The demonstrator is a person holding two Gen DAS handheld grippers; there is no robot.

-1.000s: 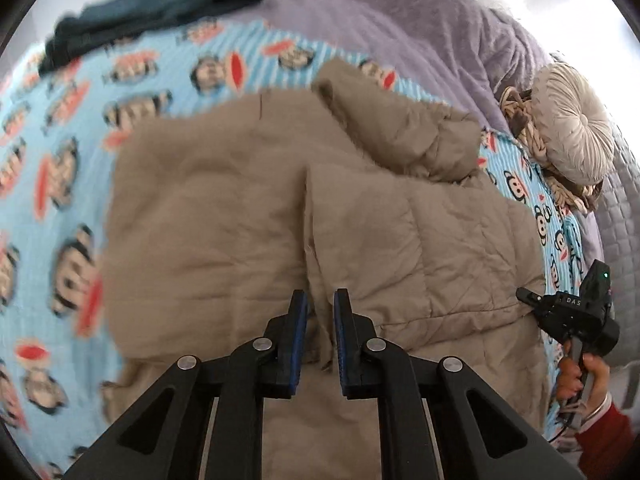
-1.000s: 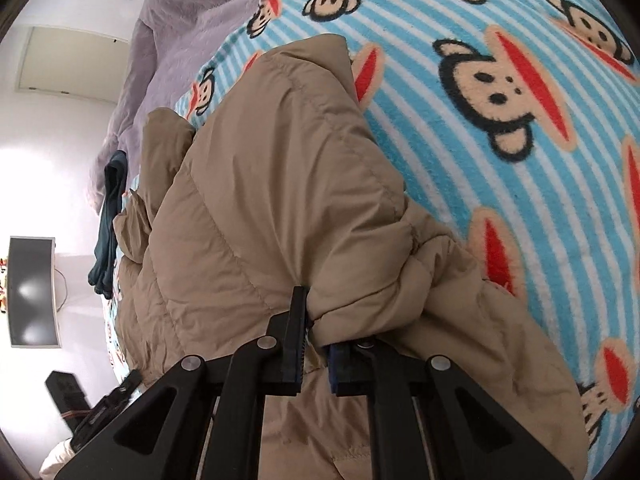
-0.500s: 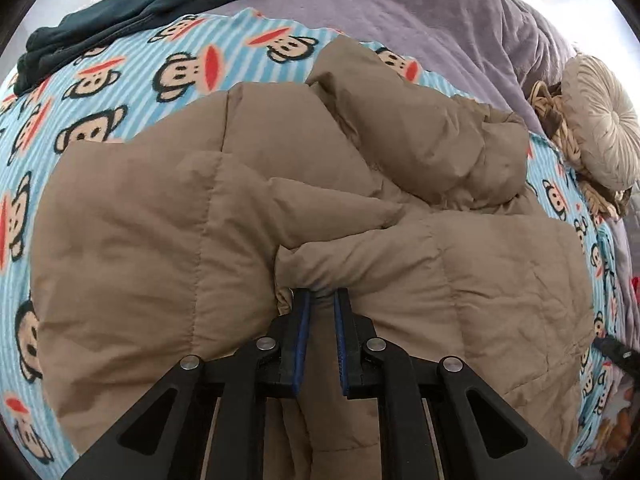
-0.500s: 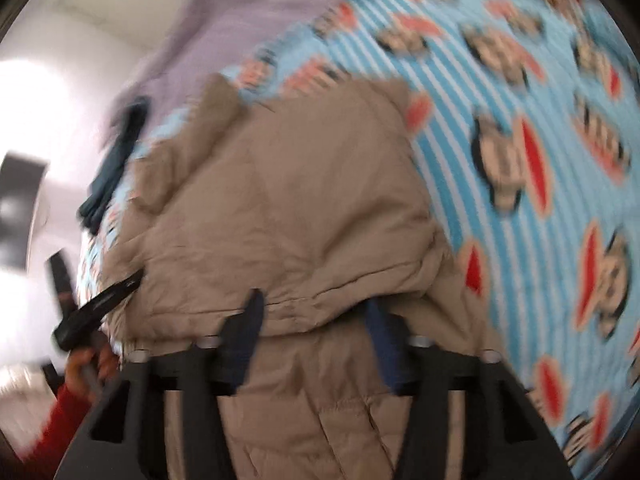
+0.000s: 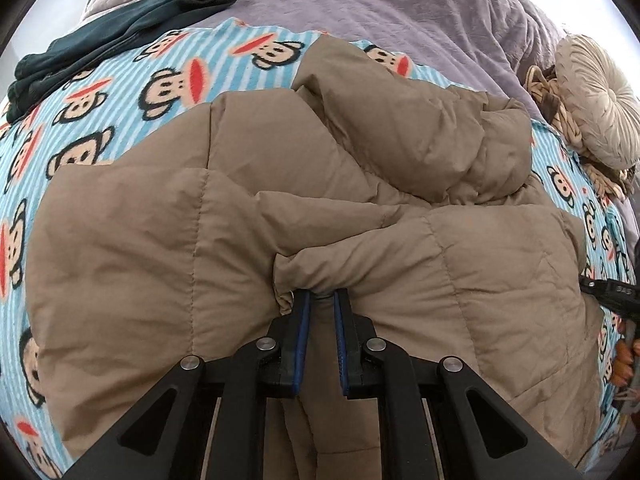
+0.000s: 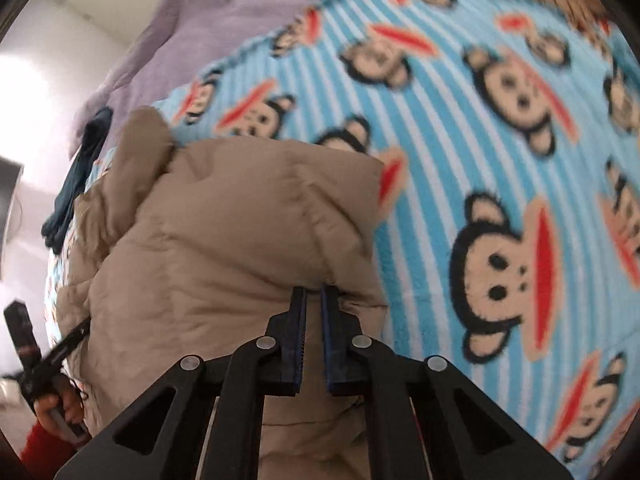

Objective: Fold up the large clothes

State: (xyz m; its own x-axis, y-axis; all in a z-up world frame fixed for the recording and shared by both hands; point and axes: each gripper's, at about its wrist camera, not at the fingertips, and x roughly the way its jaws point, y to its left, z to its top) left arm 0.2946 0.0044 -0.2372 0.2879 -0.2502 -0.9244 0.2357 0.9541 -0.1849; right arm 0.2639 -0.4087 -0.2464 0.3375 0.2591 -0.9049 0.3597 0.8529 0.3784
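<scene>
Tan quilted jacket [image 5: 320, 208] lies half-folded on the monkey-print blanket [image 6: 480, 160] ahead of both jaws (each pair clamped on a pinch of its fabric), so next both folds likely need carrying across together.

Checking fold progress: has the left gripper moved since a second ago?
Yes. The left gripper dropped closer to the tan jacket; the monkey blanket fills less of its view.
</scene>
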